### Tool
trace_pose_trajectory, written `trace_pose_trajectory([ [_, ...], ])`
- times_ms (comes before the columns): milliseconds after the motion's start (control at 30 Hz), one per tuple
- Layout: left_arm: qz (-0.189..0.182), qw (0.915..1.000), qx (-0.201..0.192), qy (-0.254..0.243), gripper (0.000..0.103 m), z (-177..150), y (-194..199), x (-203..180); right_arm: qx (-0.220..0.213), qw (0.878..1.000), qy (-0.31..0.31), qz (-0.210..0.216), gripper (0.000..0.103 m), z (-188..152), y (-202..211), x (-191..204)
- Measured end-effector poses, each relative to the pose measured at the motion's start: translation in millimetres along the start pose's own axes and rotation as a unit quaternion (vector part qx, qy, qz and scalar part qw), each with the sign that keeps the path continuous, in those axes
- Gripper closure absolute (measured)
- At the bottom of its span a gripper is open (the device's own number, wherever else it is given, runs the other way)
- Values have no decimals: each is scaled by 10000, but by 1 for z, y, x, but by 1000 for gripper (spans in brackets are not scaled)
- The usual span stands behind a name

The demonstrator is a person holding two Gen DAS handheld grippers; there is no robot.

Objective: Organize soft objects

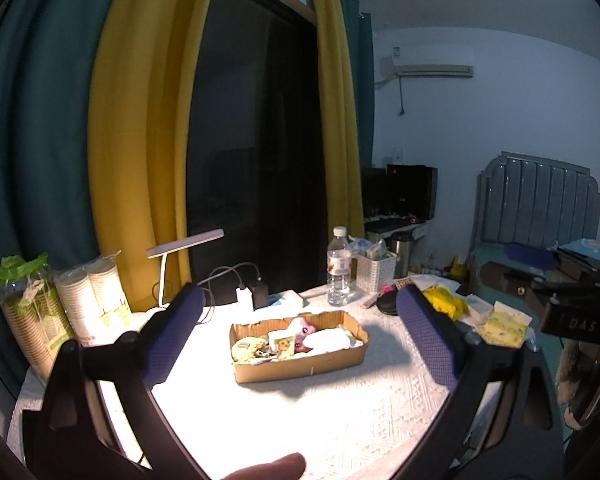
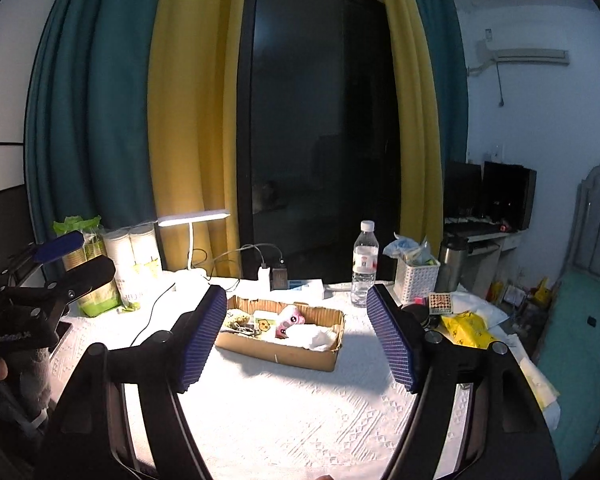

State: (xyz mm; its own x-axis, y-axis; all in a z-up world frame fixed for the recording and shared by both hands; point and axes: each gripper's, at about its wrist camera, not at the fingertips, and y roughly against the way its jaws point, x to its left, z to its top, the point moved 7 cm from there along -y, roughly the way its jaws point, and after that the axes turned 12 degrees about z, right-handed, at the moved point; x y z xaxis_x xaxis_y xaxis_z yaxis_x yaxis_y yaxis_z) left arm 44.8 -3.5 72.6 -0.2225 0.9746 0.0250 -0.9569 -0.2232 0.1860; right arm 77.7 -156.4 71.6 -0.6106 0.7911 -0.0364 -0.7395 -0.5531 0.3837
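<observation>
Cardboard box (image 2: 282,338) of soft toys sits mid-table, its long axis crosswise, straight ahead of the wide-open, empty right gripper (image 2: 298,340) and left gripper (image 1: 300,336), neither clearly nearer, both well short of it.

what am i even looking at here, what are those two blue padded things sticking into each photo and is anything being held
These are two handheld grabbing tools, one in each of a person's hands, with no robot arm involved. Each tool carries a wide-angle camera looking forward along its own jaws, so the blue pads frame each picture. One picture comes from the left gripper, the other from the right gripper. Both sets of jaws stand wide apart and hold nothing. On the table, covered by a white cloth, sits a shallow cardboard box holding soft things: a pink plush toy and a white cloth bundle. Behind it stand a water bottle, a lit desk lamp and a white basket.
</observation>
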Motion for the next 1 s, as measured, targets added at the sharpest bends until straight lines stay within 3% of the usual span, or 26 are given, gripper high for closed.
trace_pose_trajectory([
  [1000,-54,9998,-158,-89,4,8,9,-13,-5,10000,-76,-20,27,-3,7,-7],
])
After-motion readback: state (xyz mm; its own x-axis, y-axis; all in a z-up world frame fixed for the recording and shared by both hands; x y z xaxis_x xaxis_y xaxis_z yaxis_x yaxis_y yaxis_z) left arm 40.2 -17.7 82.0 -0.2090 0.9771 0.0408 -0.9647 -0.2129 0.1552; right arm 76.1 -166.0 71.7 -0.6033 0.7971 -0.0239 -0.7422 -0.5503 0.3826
